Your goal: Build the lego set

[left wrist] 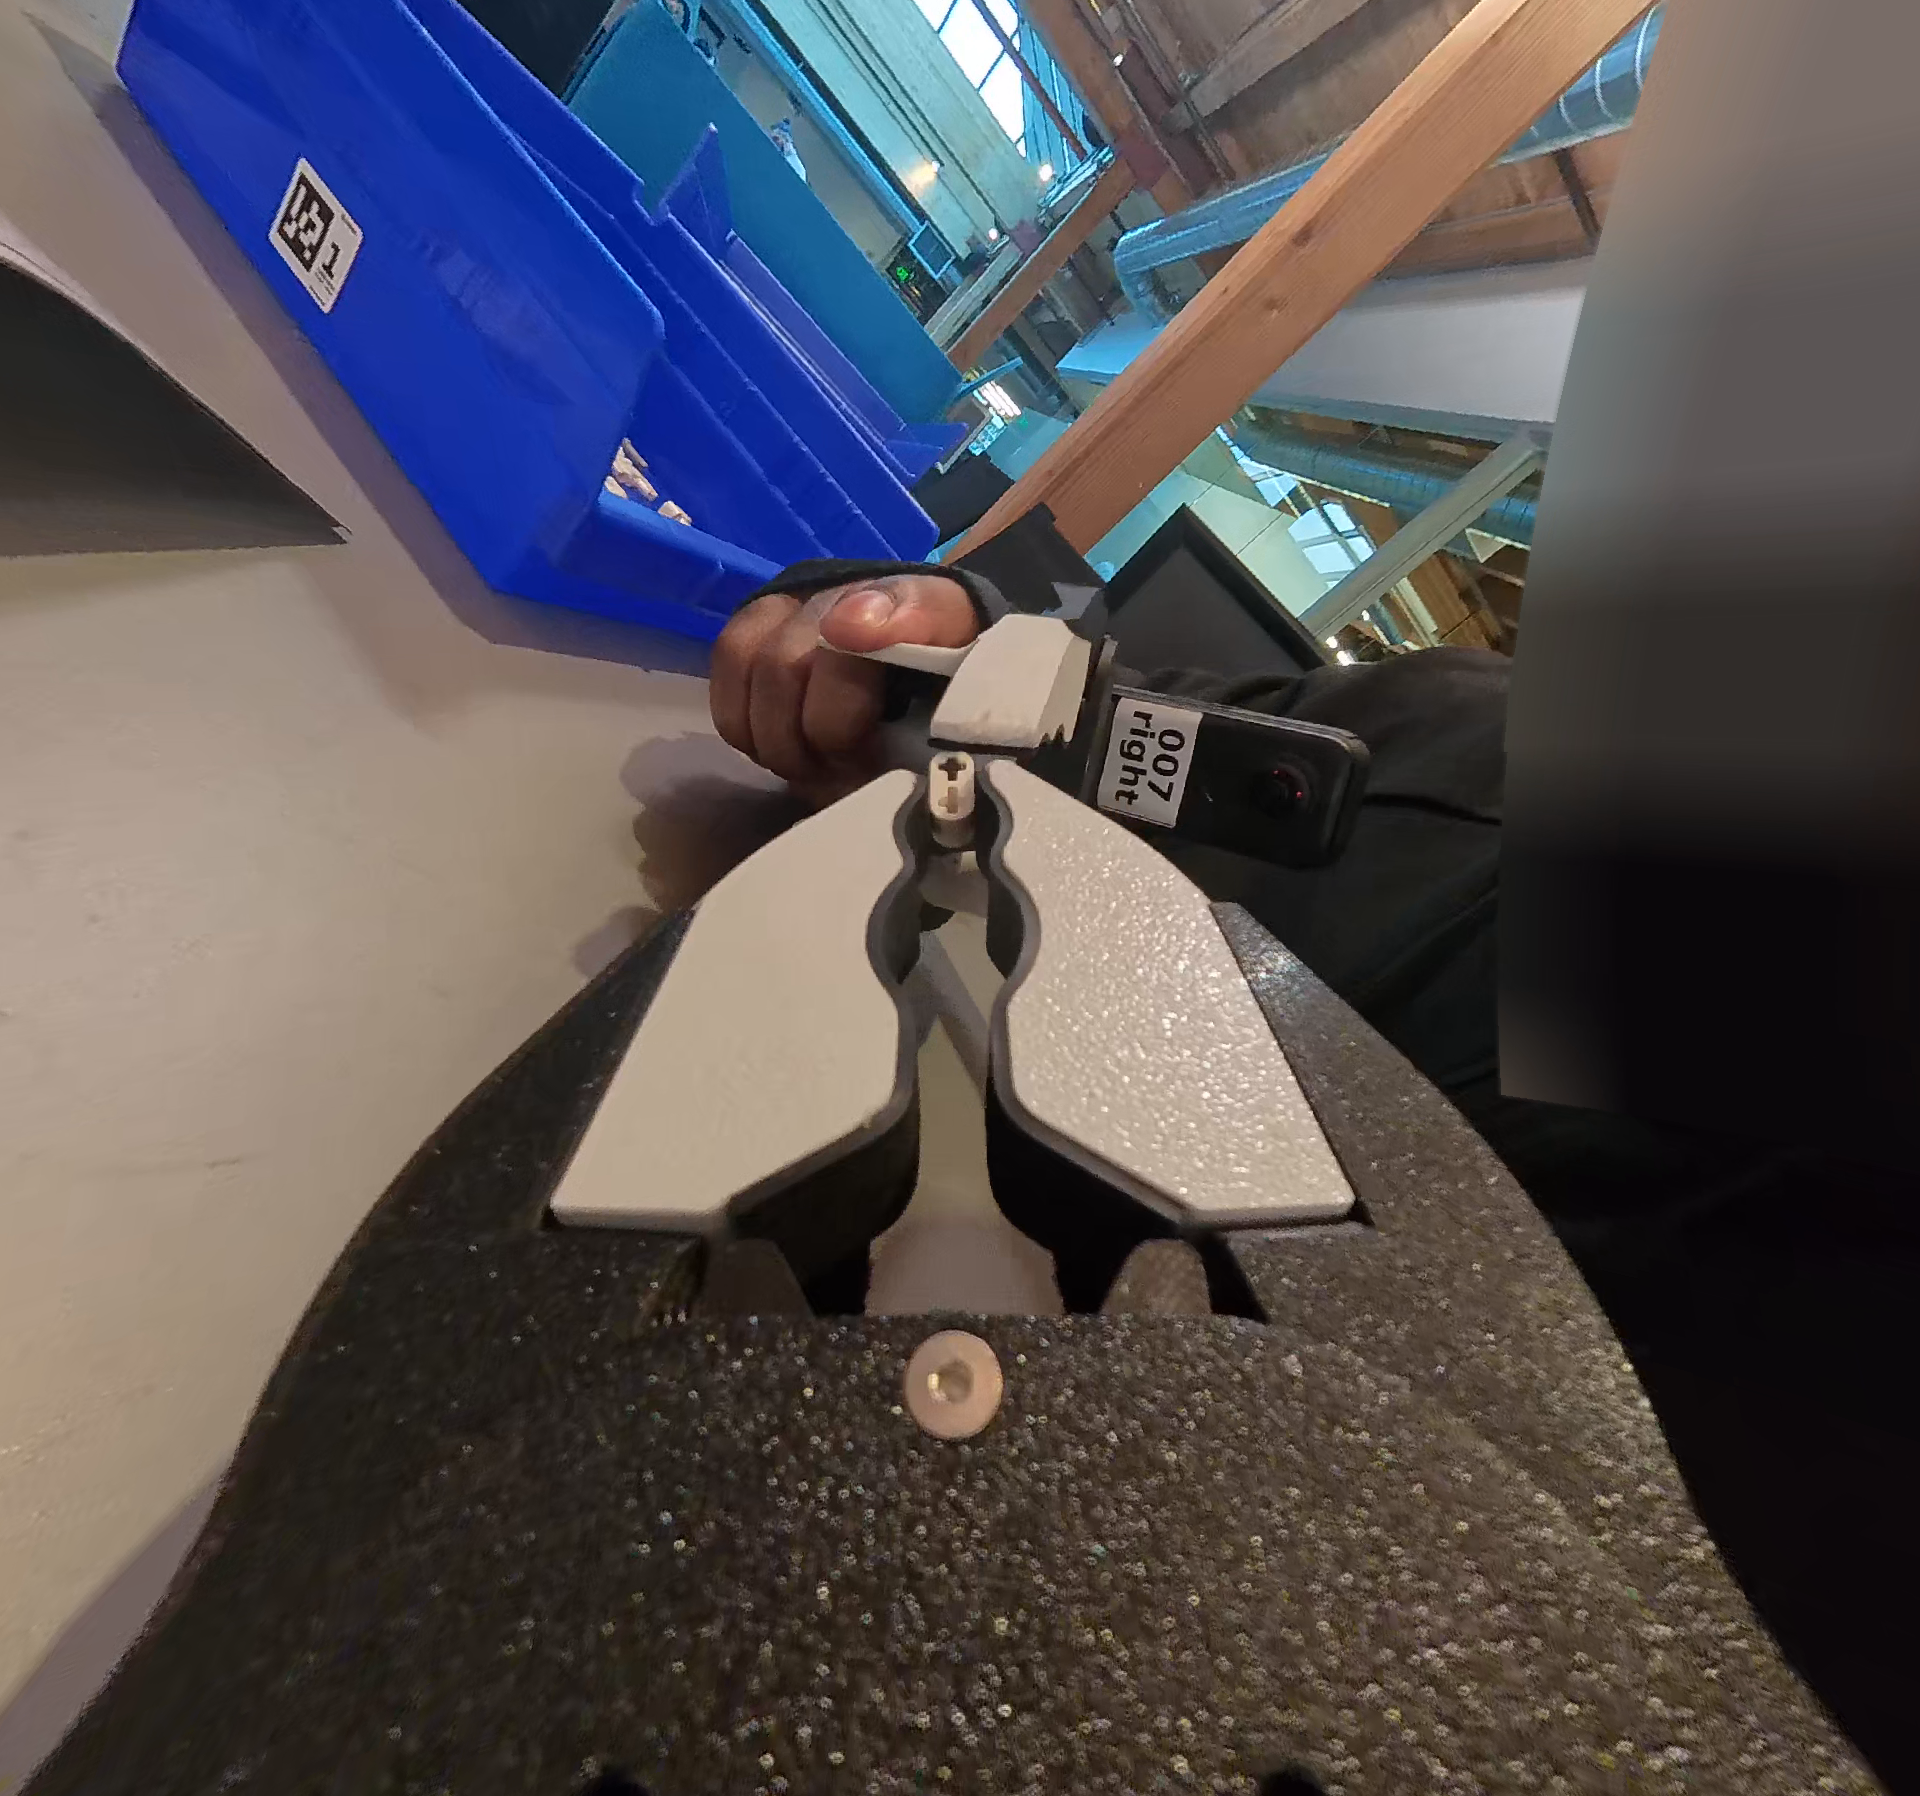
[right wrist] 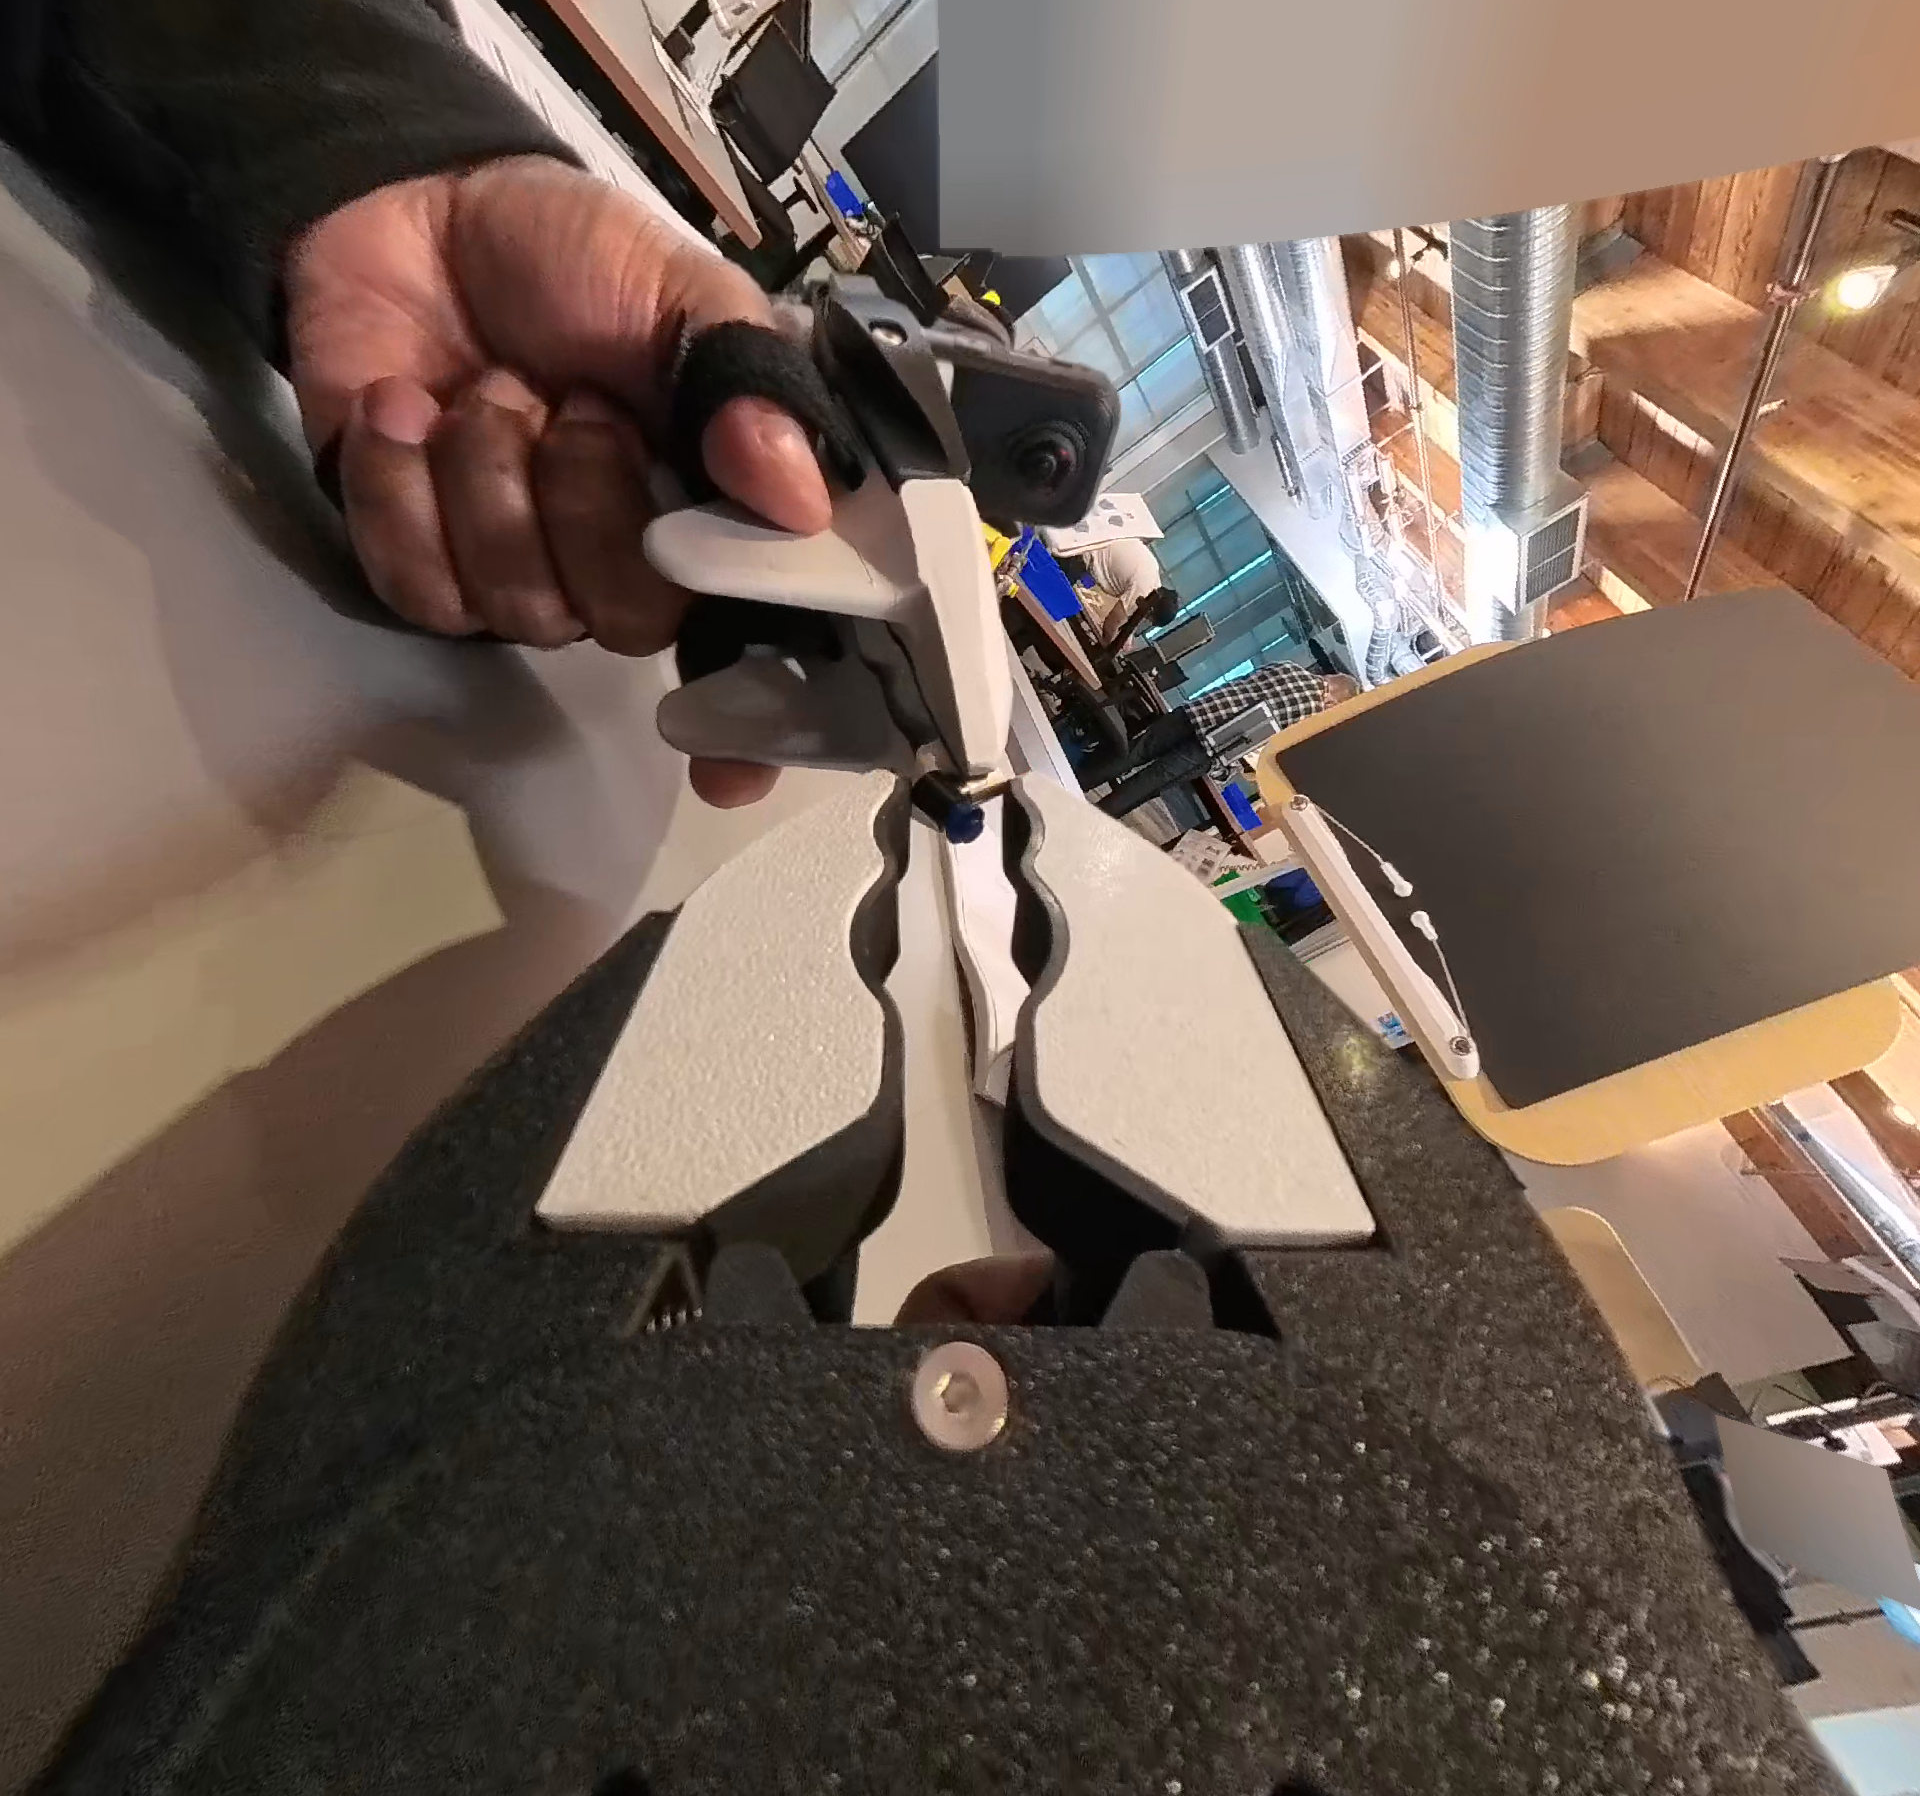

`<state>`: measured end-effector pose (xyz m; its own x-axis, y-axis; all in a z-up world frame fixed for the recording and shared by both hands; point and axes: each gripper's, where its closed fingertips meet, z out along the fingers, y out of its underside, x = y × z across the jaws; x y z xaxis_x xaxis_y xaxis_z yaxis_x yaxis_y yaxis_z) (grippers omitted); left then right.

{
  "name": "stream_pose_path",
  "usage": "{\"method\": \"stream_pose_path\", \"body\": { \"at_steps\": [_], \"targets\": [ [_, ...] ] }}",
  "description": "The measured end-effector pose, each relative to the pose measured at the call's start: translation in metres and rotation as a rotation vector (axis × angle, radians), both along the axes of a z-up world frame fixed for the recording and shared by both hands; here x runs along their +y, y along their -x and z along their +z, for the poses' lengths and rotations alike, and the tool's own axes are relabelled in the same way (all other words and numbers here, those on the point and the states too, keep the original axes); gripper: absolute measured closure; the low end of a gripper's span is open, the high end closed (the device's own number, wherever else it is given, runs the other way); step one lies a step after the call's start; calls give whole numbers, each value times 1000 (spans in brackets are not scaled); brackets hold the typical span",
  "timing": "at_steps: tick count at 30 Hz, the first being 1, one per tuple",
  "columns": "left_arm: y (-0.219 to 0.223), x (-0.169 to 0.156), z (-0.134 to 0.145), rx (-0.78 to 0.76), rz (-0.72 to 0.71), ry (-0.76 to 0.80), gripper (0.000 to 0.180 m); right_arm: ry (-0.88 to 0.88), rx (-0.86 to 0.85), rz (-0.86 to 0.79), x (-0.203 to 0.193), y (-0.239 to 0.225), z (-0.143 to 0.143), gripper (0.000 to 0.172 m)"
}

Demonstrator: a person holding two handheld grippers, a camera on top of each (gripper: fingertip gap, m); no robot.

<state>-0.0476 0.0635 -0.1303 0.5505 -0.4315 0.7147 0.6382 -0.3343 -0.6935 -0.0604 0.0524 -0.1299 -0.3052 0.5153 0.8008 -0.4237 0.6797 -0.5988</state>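
Closest in the left wrist view, the left tongs (left wrist: 951,796) are clenched on a small cream peg (left wrist: 952,782) with a cross-shaped hole in its end. Both pads press its sides, and the peg stands out just past the fingertips. Right beyond it hang the white fingers of the other tool, seen edge-on. They are gripped by the right hand (left wrist: 821,681), which rests low over the pale bench (left wrist: 260,811). A black camera (left wrist: 1247,780) with a white label sits on that tool. Farther back on the bench stand blue bins (left wrist: 436,292), one bearing a square printed tag, and a grey sheet (left wrist: 125,437) lies at the left edge.

In the right wrist view, the right tongs (right wrist: 961,801) stand narrowed about a short black sleeve (right wrist: 935,796) with a blue pin (right wrist: 966,819) at its side. The sleeve lies against the left-hand pad. A cream end shows just at the other pad, but I cannot tell whether that pad presses. The left tool's fingertips come down onto this same spot from above, held by the left hand (right wrist: 520,458), whose sleeve is dark. Well beyond, to the right, a dark board with a pale wooden rim (right wrist: 1610,842) stands tilted.
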Motion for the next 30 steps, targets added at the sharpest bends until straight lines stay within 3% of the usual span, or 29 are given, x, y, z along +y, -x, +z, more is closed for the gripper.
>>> {"method": "stream_pose_path", "body": {
  "at_steps": [18, 30],
  "targets": [
    [1, 0, -2, 58, 19, -5, 173, 3, -10, 21, 0, -3, -3, 154],
    [14, -14, -2, 144, 152, 23, 173, 139, -204, 42, 11, 7, -10, 144]
  ]
}}
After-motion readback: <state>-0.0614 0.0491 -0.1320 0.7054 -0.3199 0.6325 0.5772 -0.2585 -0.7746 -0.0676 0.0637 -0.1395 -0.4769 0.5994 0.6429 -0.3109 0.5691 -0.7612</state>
